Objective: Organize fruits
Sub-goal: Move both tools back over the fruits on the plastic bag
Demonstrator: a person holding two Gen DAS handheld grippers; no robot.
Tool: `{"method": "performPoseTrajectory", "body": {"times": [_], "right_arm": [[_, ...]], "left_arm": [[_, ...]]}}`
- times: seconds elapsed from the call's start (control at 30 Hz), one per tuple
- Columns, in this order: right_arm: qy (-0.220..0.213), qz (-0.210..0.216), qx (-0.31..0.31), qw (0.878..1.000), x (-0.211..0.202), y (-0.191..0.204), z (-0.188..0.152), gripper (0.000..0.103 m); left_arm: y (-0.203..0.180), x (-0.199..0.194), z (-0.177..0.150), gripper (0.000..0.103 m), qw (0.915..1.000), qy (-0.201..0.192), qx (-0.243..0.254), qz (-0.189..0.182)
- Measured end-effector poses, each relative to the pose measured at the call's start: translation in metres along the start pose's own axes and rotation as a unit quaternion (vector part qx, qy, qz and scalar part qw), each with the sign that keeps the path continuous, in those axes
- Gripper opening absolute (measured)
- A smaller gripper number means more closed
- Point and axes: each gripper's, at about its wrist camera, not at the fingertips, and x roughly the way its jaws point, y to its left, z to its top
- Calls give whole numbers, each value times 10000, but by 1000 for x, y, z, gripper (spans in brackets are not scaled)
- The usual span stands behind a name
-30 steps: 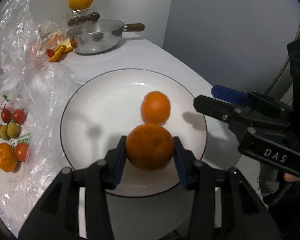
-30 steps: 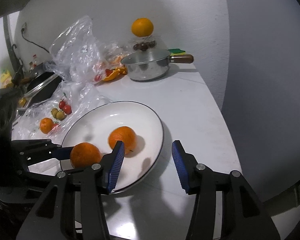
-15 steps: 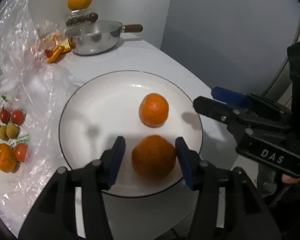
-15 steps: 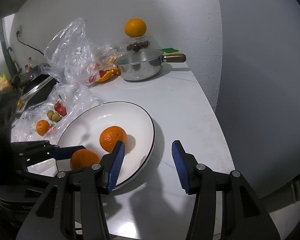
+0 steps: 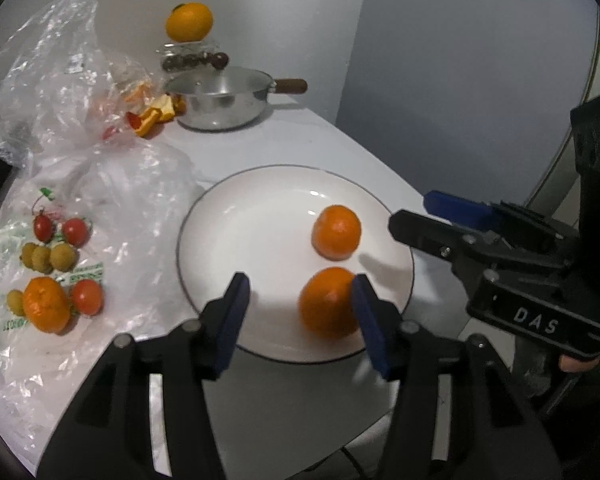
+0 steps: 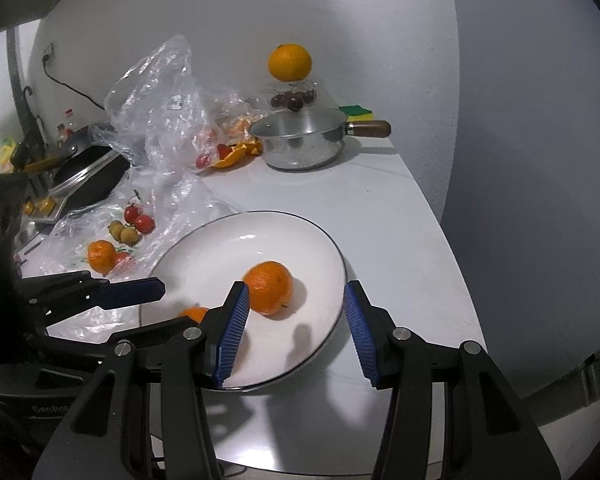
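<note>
Two tangerines lie on a white plate (image 5: 252, 232): the near one (image 5: 328, 302) and a far one (image 5: 336, 232). My left gripper (image 5: 300, 300) is open and empty, its right finger beside the near tangerine. My right gripper (image 6: 294, 312) is open and empty above the plate's (image 6: 300, 236) front edge, the far tangerine (image 6: 268, 288) just beyond it; the near tangerine (image 6: 194, 314) is mostly hidden behind its left finger. Another tangerine (image 5: 46, 304), red tomatoes (image 5: 76, 232) and small green-brown fruits (image 5: 50, 258) lie on a clear plastic bag (image 5: 100, 184) to the left.
A steel saucepan (image 5: 220, 100) with a wooden handle stands at the back, with a jar topped by an orange (image 5: 189, 22) behind it. Orange peel (image 5: 152, 114) lies beside it. A black pan (image 6: 88, 176) sits far left. The counter's edge runs along the right.
My left gripper opened and let go of the near tangerine, which now rests on the plate. The left gripper then shifted left and back. The right gripper stayed open, nearly still.
</note>
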Motion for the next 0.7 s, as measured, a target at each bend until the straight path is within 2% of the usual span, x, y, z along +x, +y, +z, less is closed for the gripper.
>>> {"method": "performPoseTrajectory", "body": {"times": [0.53, 0.7], "right_arm": [[-13, 128, -386, 9992, 4, 63, 11, 52], [6, 185, -533, 9984, 8, 89, 13, 52]], "left_arm": [[56, -43, -20, 54, 9982, -347, -402, 275], [72, -58, -29, 55, 9949, -556, -295, 793]]}}
